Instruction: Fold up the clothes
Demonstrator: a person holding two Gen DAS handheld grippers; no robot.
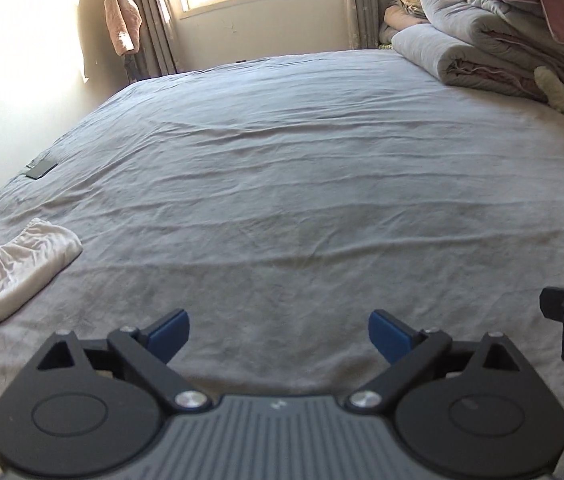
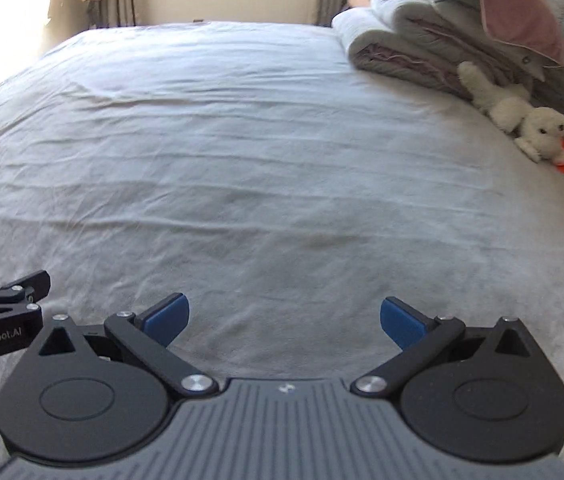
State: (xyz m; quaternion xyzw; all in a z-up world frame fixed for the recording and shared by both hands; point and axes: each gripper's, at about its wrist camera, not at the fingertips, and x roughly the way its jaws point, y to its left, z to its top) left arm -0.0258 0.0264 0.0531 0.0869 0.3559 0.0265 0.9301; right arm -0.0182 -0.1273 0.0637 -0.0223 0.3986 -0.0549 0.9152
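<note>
A small white garment (image 1: 26, 270) lies on the near left part of a grey bed (image 1: 282, 168). It is thin, soft fabric, loosely folded into a rough oblong and still rumpled, with gathered creases running along its length. It rests flat on the sheet, angled from near left to far right.
</note>
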